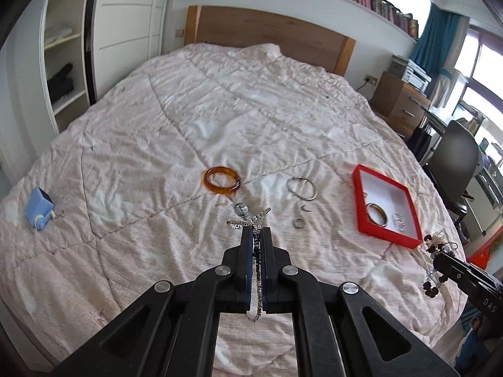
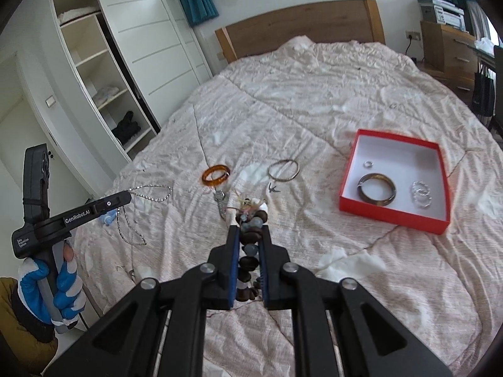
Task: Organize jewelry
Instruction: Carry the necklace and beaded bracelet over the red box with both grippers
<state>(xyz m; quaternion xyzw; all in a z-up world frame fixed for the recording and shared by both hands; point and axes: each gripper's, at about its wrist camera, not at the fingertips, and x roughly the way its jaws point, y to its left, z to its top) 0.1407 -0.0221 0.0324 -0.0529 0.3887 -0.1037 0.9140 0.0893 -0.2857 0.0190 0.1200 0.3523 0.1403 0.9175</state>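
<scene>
At the far left of the bedspread [image 1: 151, 132] a small blue device [image 1: 39, 212] is seen lying alone, well apart from the jewelry. The left gripper [image 1: 257, 231] is clenched on a silver rhinestone chain [image 1: 250, 220], which is pinched between the pads and hangs in loops above the cover; the handle is held by a gloved hand [image 2: 52, 292]. Beyond it, an amber bangle [image 1: 221, 180] is laid flat, with a small silver trinket [image 1: 241, 210] just beside it. Further right a thin silver bangle [image 1: 301, 188], a small swallow-shaped charm [image 2: 273, 187] and a silver ring [image 1: 298, 222] are spread near one another. The right gripper [image 2: 248, 229] is closed on a beaded bracelet [image 2: 248, 238] of brown and grey beads. At the right, the open red box [image 2: 389, 216] is set on the cover, holding a dark bangle [image 2: 377, 188], two clear rings [image 2: 421, 194] and a small ring [image 2: 367, 164].
</scene>
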